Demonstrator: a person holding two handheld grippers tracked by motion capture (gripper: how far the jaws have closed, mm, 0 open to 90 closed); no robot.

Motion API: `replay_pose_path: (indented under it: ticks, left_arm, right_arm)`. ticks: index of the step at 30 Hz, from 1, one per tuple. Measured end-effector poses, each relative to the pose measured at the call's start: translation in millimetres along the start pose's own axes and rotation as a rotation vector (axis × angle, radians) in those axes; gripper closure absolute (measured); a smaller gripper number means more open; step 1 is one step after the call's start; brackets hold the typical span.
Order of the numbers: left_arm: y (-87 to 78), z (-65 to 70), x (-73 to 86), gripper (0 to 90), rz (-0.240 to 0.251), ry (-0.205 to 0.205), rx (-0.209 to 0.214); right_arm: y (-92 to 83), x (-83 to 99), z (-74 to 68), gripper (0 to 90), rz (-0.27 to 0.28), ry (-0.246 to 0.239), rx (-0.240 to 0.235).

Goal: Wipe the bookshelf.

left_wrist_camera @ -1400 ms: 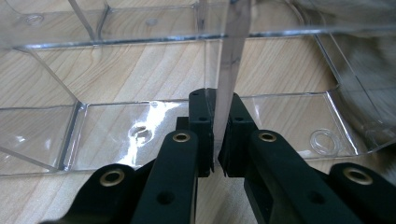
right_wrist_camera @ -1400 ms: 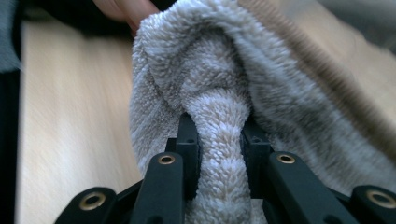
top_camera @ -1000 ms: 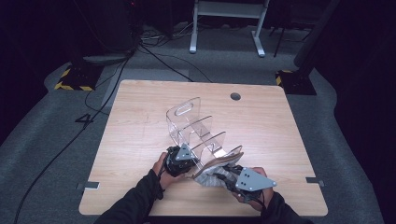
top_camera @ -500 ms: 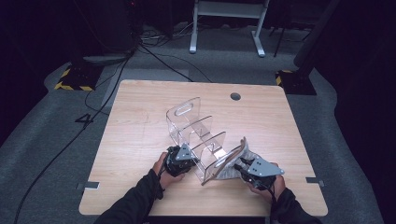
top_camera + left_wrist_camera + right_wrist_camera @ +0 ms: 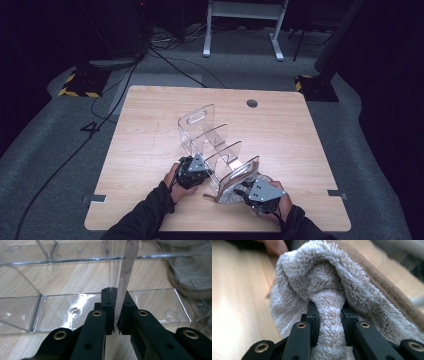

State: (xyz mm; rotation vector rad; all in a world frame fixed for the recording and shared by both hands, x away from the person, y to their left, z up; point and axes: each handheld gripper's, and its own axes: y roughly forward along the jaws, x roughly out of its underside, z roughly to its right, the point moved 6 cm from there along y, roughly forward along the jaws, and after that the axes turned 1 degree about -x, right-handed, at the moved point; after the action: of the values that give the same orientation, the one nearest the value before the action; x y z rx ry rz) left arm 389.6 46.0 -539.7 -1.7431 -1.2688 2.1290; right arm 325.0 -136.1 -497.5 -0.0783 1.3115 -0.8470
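Both grippers pinch: left gripper [image 5: 115, 315] fingers the clear rack's [image 5: 210, 137] divider, right gripper [image 5: 329, 322] fingers a towel [image 5: 329, 290] beside it.

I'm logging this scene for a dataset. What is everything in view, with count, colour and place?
Clear acrylic rack: one, see-through, several dividers, middle of the table.
Towel: one, beige-white with a tan edge, at the rack's near end.
Table: one, light wood, with a round hole near its far edge.
Cables: several, black, on the grey floor beyond the table.
White frame legs: one set, far floor.
Yellow-black striped pads: two, at the table's far corners.
Left claw: one, black, shut on a rack divider.
Right claw: one, black, shut on the towel.
Forearms: two, dark sleeves, at the near edge.
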Motion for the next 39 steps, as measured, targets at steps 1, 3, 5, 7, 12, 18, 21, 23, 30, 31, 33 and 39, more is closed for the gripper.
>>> replay_pose_path:
  ticks: [1, 3, 5, 7, 12, 18, 21, 23, 30, 31, 33, 39]
  left_arm:
    - [0.0, 0.0, 0.0, 85.3, 0.000, 0.000, 0.000]
    - [0.0, 0.0, 0.0, 85.2, 0.000, 0.000, 0.000]
    - [0.1, -0.1, -0.1, 85.3, 0.001, 0.002, 0.000]
    - [0.1, -0.4, -0.1, 85.2, 0.000, 0.004, -0.001]
    - [0.1, -0.4, -0.2, 85.1, -0.001, 0.010, 0.002]
    - [0.1, 0.0, -0.1, 85.0, -0.002, 0.010, 0.003]
    - [0.1, 0.0, -0.1, 84.9, -0.002, 0.010, 0.003]
    - [0.1, 0.0, -0.1, 84.9, -0.002, 0.010, 0.003]
    - [0.1, 0.0, -0.1, 84.9, -0.002, 0.010, 0.002]
    - [0.1, -0.1, -0.1, 84.9, -0.001, 0.009, 0.002]
    - [0.1, -0.1, -0.1, 85.0, -0.001, 0.006, 0.002]
    - [0.1, -0.7, -0.1, 85.1, 0.002, -0.002, 0.000]
  right_arm:
    - [0.0, 0.0, 0.0, 75.0, 0.000, 0.000, 0.000]
    - [-10.0, -17.2, -0.2, 75.1, 0.063, -0.024, 0.037]
    - [-13.0, -20.9, 1.3, 75.1, 0.082, -0.025, 0.051]
    - [-22.3, -29.1, 9.3, 75.0, 0.124, -0.006, 0.083]
    - [-33.8, -25.4, 27.8, 75.0, 0.126, 0.013, 0.146]
    - [-35.5, 4.1, 52.4, 75.0, 0.059, 0.105, 0.194]
    - [-27.5, 19.9, 53.8, 75.0, -0.011, 0.115, 0.183]
    - [-19.6, 28.7, 49.9, 74.9, -0.062, 0.113, 0.164]
    - [-0.1, 31.3, 25.2, 74.7, -0.108, 0.065, 0.062]
    - [2.4, 29.0, 20.7, 74.6, -0.103, 0.051, 0.047]
    - [5.9, 22.9, 12.4, 74.6, -0.088, 0.018, 0.021]
    - [2.6, -1.3, -1.2, 74.8, -0.005, -0.022, -0.023]
